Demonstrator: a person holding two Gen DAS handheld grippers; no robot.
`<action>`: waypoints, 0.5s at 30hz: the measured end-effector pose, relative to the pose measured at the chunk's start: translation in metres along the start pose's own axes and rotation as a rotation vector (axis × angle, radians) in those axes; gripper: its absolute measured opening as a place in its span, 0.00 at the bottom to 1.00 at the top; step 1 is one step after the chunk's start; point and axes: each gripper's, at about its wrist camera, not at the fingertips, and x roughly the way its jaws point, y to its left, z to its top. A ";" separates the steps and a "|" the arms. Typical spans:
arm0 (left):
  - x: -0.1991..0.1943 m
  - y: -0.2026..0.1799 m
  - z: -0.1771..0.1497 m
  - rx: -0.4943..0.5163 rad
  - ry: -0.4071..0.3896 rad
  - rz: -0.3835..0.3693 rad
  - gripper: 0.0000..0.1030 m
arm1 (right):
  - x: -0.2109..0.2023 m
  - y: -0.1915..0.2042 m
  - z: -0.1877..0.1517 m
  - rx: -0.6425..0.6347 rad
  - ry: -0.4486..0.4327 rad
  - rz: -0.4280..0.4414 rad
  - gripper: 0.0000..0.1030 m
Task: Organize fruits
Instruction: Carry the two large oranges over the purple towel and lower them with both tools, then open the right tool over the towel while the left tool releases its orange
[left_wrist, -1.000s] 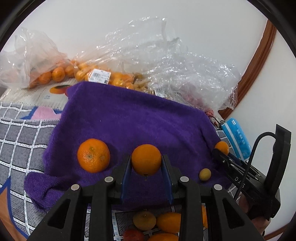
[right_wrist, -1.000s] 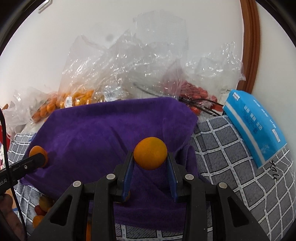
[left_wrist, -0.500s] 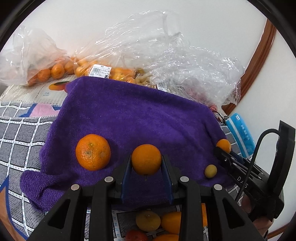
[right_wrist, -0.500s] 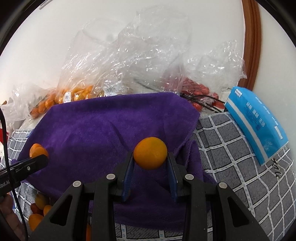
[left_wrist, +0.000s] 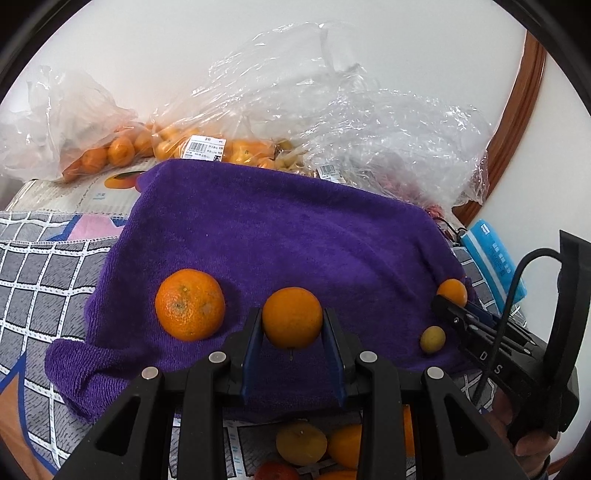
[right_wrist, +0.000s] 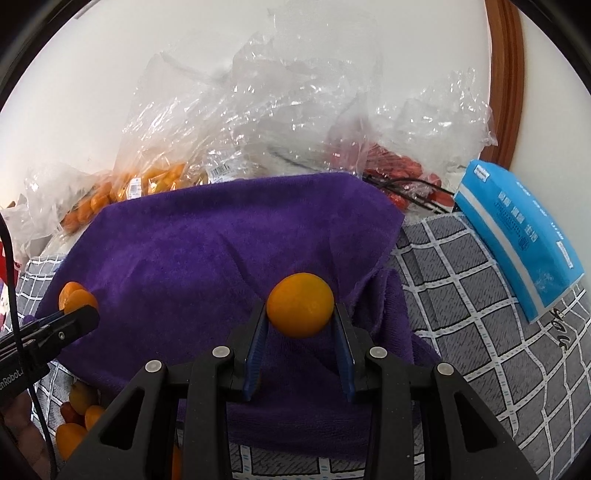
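Note:
My left gripper (left_wrist: 291, 314) is shut on a small smooth orange (left_wrist: 291, 319), held just above the front of the purple towel (left_wrist: 295, 229). A larger, rougher orange (left_wrist: 189, 309) lies on the towel to its left, and a small yellow-green fruit (left_wrist: 432, 339) lies to its right. My right gripper (right_wrist: 300, 310) is shut on another small orange (right_wrist: 300, 312) over the towel's (right_wrist: 221, 251) right front. Each gripper shows in the other's view: the right one (left_wrist: 448, 308) with its orange (left_wrist: 452, 292), the left one (right_wrist: 79, 315) with its orange (right_wrist: 74, 295).
Clear plastic bags of oranges (left_wrist: 110, 151) and small fruit (right_wrist: 155, 181) lie along the wall behind the towel, with a bag of red fruit (right_wrist: 399, 166) at the right. A blue tissue pack (right_wrist: 517, 240) rests on the checked cloth (right_wrist: 461, 314). Loose fruit (left_wrist: 306, 443) lies below the towel's front edge.
Both grippers stay shut on their oranges and hold nearly still. The left view has tilted a little, and the fruit on the towel has not moved.

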 end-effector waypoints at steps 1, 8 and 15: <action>0.000 0.000 0.000 -0.001 0.001 -0.004 0.30 | 0.001 0.000 0.000 -0.002 0.006 0.001 0.34; 0.000 0.002 0.000 -0.012 -0.003 0.001 0.30 | -0.003 0.000 -0.002 -0.003 -0.020 0.007 0.36; -0.009 -0.003 0.002 0.004 -0.027 0.010 0.36 | -0.021 0.006 -0.001 -0.026 -0.089 0.002 0.47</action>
